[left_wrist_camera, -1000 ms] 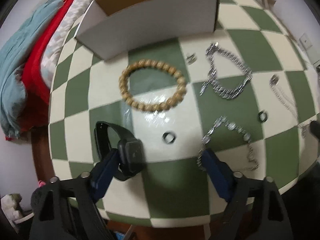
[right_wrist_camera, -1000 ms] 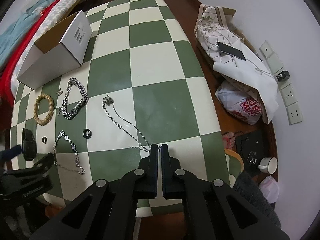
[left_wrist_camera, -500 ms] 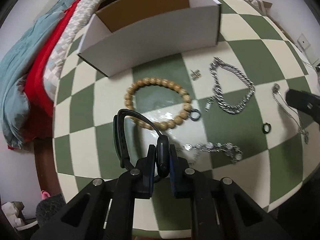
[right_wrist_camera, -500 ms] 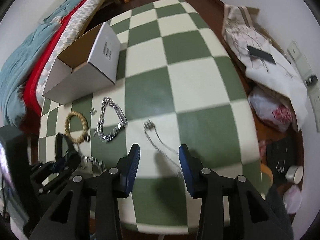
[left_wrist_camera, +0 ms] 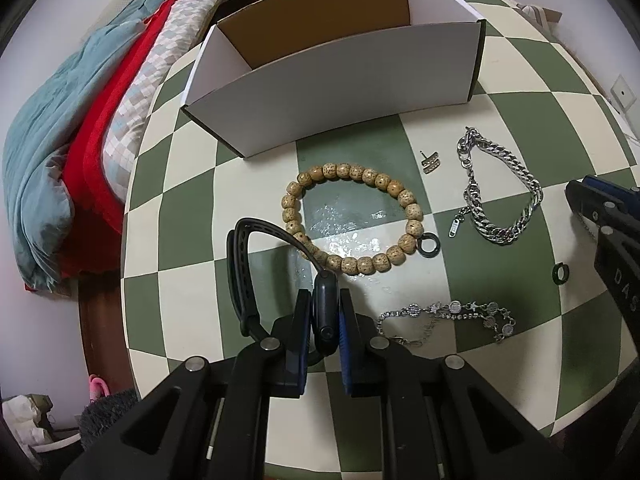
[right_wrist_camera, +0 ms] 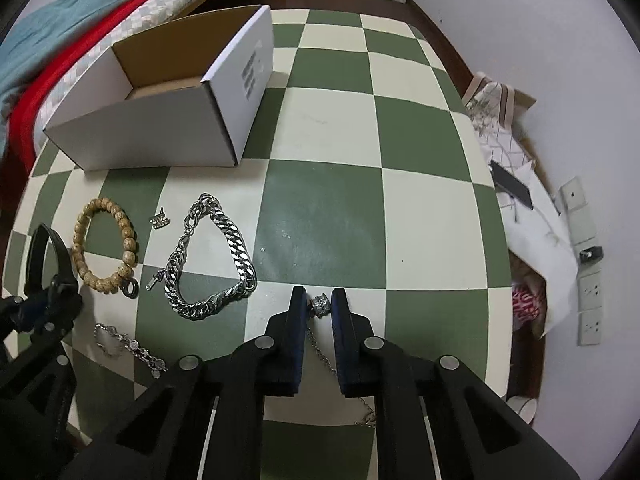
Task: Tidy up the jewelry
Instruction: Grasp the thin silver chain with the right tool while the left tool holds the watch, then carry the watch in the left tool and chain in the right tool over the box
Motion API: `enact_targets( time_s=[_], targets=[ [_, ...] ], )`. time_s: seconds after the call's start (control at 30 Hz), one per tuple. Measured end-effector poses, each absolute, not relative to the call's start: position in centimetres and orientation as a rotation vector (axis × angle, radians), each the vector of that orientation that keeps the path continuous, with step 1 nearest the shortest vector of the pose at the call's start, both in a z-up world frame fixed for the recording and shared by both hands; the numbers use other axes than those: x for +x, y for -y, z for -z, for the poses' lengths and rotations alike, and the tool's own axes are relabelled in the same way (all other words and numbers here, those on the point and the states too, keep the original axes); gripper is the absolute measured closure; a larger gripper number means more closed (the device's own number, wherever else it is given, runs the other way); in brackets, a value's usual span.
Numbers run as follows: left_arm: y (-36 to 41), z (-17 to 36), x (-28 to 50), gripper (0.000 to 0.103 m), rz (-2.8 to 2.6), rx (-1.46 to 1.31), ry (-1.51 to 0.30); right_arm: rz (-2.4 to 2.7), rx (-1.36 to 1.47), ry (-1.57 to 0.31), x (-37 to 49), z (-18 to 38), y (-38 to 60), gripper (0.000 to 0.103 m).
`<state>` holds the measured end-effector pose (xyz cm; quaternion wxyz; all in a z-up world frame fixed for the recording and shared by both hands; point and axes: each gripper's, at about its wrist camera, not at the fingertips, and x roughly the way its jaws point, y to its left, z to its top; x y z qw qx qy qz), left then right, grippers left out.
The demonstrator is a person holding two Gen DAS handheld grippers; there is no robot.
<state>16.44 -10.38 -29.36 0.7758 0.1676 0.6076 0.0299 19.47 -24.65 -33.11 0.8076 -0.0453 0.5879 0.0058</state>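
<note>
Gaping white box (left_wrist_camera: 340, 92) — brown floor bare inside

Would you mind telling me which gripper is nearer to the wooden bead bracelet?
Left. The left gripper, clamping the black watch, sits just short of the bracelet; the right gripper is beyond the silver chain.
</note>
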Motion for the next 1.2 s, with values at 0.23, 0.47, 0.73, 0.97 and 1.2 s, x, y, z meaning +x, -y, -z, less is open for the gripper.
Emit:
enact_targets(
  time_s=[0.23,0.47,0.73,0.97,1.2],
  targets=[
    [10.4,27.5,16.0,0.094,-0.061,0.343,-1.278,0.020,-0.067,-1.207,17.8,31.4,25.6,0.090],
    [10.0,22.5,15.6,0.094,-0.048,0.289,-1.189,0.032,-0.021,-1.100,16.5,25.6,26.4,0.090],
    [8.5,15.9,16.0,0.094,-0.027,0.202,-1.086,0.017,0.043,-0.990,16.1,18.6,26.7,0.090],
    [7.1,11.5,17.1,0.094,0.009,0.135,-1.031,-0.025,0.083,-0.923,16.9,13.6,26.2,0.091],
    [5.7,12.0,17.4,0.094,0.049,0.049,-1.073,-0.073,0.135,-0.896,17.8,10.7,25.8,0.091]
  ],
)
